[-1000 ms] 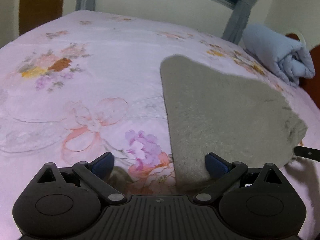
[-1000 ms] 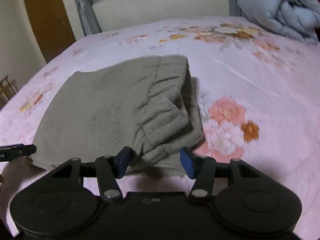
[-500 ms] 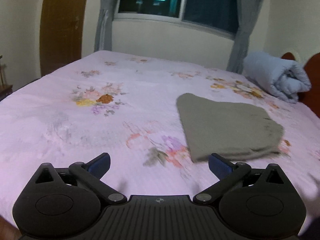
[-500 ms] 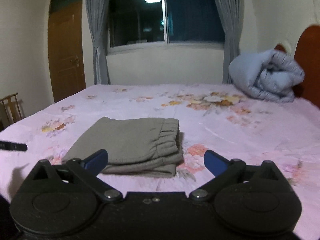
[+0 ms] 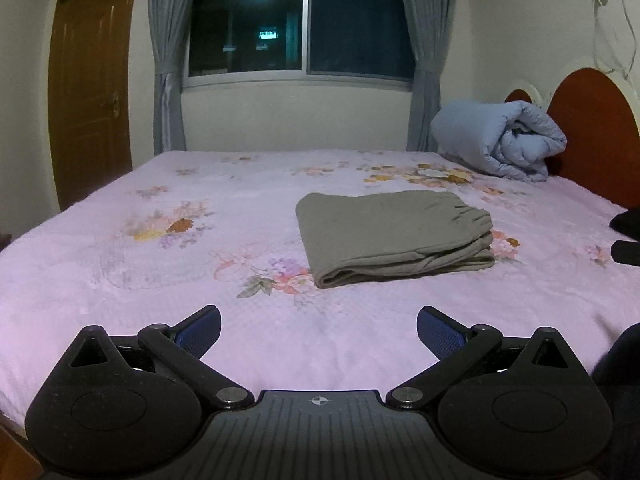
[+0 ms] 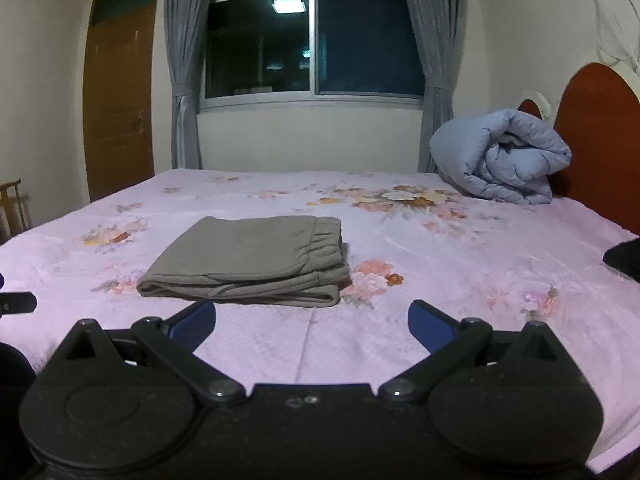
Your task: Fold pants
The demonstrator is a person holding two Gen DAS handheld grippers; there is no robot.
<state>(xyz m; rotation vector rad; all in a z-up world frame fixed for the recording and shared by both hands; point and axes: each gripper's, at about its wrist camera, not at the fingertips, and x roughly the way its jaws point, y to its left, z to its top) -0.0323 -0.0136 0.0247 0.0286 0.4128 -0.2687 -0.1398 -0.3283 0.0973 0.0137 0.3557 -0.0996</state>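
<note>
One pair grey pants (image 5: 394,236), soft knit, folded into flat layered rectangle, gathered elastic waistband at right end; lies mid-frame on pink floral bedspread (image 5: 120,280). One rolled blue quilt (image 5: 500,140), puffy, upper right against rounded red headboard (image 5: 592,120). Two grippers: left gripper (image 5: 319,330) and right gripper (image 6: 312,322), both spread wide, grasping nothing, bottom centre, apart from pants. Bare bedspread all around fold.

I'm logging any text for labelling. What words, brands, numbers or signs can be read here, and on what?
No readable text.
Left tool: a small crosshair mark on its body, no letters.
Window: lit reflections, too blurred to read.
Pants: no label shows.
Right tool: no markings.
</note>
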